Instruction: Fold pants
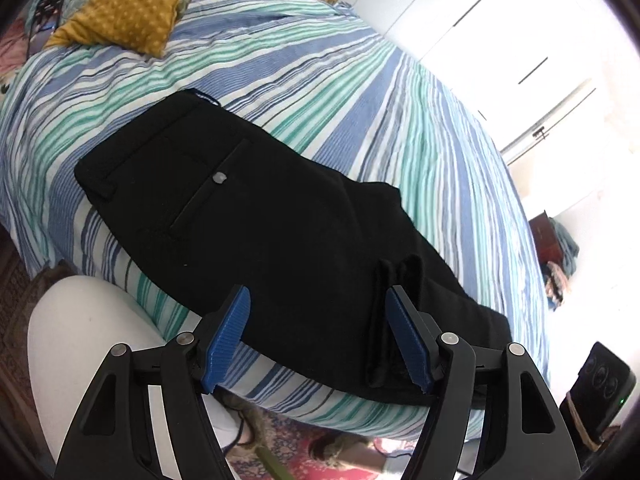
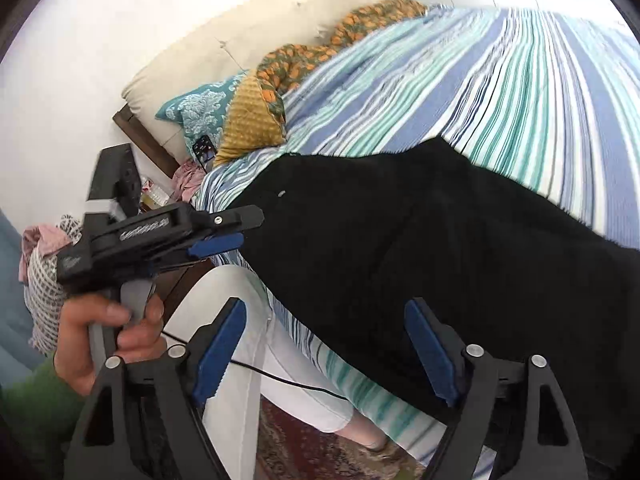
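Black pants lie on the striped bedspread near the bed's front edge. They are folded lengthwise, with the waistband at the far left and a back pocket button up. A small fold of cloth lies by the right side. My left gripper is open and empty, just above the pants' near edge. In the right wrist view the pants fill the middle. My right gripper is open and empty at the pants' front edge. The left gripper shows there from the side, in a hand.
A mustard pillow, a teal pillow and a floral blanket lie at the head of the bed. A white-trousered leg stands beside the bed over a patterned rug. White wardrobe doors stand beyond the bed.
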`<state>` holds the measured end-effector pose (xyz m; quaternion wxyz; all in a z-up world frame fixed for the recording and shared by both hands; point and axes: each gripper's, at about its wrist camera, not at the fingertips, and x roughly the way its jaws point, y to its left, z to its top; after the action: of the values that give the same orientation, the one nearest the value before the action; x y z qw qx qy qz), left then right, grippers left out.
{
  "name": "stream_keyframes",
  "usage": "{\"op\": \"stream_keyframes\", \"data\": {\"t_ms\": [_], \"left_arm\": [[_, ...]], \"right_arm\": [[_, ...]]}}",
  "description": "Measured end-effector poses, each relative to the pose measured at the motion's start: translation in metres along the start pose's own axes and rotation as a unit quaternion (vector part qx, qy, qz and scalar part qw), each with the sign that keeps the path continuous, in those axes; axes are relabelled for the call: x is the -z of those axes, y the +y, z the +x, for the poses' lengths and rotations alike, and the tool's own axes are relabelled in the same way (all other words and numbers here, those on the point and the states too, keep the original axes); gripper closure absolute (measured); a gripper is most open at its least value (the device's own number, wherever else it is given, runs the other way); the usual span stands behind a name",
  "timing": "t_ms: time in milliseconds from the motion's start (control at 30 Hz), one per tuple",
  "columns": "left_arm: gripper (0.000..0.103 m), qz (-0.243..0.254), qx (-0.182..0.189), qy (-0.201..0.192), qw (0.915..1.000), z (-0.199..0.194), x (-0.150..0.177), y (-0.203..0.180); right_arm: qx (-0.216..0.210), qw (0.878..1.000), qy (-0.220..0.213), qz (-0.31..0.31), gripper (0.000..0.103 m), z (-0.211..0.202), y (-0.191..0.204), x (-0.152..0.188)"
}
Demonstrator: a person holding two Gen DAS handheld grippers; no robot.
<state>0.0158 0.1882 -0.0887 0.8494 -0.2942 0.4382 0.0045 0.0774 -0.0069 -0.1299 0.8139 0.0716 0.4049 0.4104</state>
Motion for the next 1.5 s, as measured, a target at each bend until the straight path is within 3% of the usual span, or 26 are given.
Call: {"op": "stream_keyframes", "data": {"t_ms": [100, 200, 333, 500, 533, 567, 600, 700, 800, 900, 1000, 1033, 1067, 1100, 1167, 1233, 1333, 1433, 1467, 1500], "left_arm": [[0.049, 0.053, 0.052, 0.027, 0.9969, 0.011, 0.005, -0.034], [0.058, 0.128, 0.076, 0.059, 0.987, 0.032, 0.019, -0.08], [0.058, 0.21, 0.021, 0.072, 0.9747, 0.06, 0.035, -0.12], [0.058, 0.241, -0.032, 0.111, 0.9637, 0.097, 0.046, -0.132], [0.064, 0.243, -0.036, 0.114, 0.9625, 0.101, 0.048, -0.132], [0.09, 0.243, -0.037, 0.116, 0.9624, 0.104, 0.049, -0.13], [0.1, 0.239, -0.039, 0.121, 0.9626, 0.106, 0.05, -0.13], [0.102, 0.237, -0.024, 0.104, 0.9656, 0.088, 0.048, -0.131], [0.102, 0.238, -0.034, 0.086, 0.9668, 0.069, 0.044, -0.119], [0.102, 0.206, -0.051, 0.11, 0.971, 0.078, 0.043, -0.089], [0.097, 0.197, -0.029, 0.116, 0.973, 0.077, 0.043, -0.086], [0.093, 0.19, -0.022, 0.114, 0.9748, 0.074, 0.042, -0.086], [0.077, 0.175, -0.01, 0.11, 0.9782, 0.068, 0.038, -0.082], [0.053, 0.154, 0.003, 0.099, 0.983, 0.061, 0.032, -0.076], [0.038, 0.11, 0.018, 0.064, 0.9917, 0.049, 0.023, -0.062], [0.039, 0.095, 0.025, 0.069, 0.9928, 0.049, 0.018, -0.056], [0.039, 0.118, 0.028, 0.123, 0.9851, 0.072, 0.021, -0.067], [0.042, 0.165, -0.03, 0.156, 0.9733, 0.101, 0.035, -0.084], [0.06, 0.175, -0.049, 0.157, 0.9707, 0.107, 0.038, -0.087], [0.084, 0.179, -0.047, 0.155, 0.9705, 0.11, 0.04, -0.09]], "right_arm": [[0.045, 0.998, -0.044, 0.001, 0.008, -0.053, -0.013, 0.022], [0.078, 0.993, -0.067, 0.054, 0.008, -0.087, -0.039, 0.039], [0.094, 0.984, -0.093, 0.117, 0.008, -0.109, -0.061, 0.052], [0.091, 0.98, -0.107, 0.143, 0.008, -0.122, -0.071, 0.06], [0.09, 0.98, -0.106, 0.142, 0.008, -0.125, -0.072, 0.061], [0.089, 0.98, -0.106, 0.142, 0.008, -0.124, -0.072, 0.061], [0.089, 0.98, -0.106, 0.142, 0.008, -0.124, -0.072, 0.061], [0.091, 0.98, -0.107, 0.138, 0.008, -0.13, -0.072, 0.064], [0.103, 0.98, -0.121, 0.121, 0.008, -0.136, -0.069, 0.059], [0.102, 0.979, -0.121, 0.127, 0.008, -0.132, -0.08, 0.056], [0.105, 0.981, -0.093, 0.134, 0.008, -0.11, -0.097, 0.059], [0.11, 0.982, -0.07, 0.133, 0.005, -0.098, -0.103, 0.059], [0.119, 0.983, -0.045, 0.134, 0.004, -0.087, -0.108, 0.061], [0.126, 0.982, -0.03, 0.135, 0.004, -0.079, -0.112, 0.063], [0.132, 0.982, -0.028, 0.13, 0.004, -0.076, -0.112, 0.065], [0.135, 0.983, -0.032, 0.124, 0.003, -0.076, -0.11, 0.066], [0.141, 0.983, -0.034, 0.117, 0.002, -0.075, -0.108, 0.07], [0.148, 0.983, -0.033, 0.106, 0.0, -0.072, -0.103, 0.071], [0.149, 0.983, -0.032, 0.103, 0.0, -0.072, -0.103, 0.072], [0.149, 0.983, -0.032, 0.101, 0.0, -0.071, -0.103, 0.072]]}}
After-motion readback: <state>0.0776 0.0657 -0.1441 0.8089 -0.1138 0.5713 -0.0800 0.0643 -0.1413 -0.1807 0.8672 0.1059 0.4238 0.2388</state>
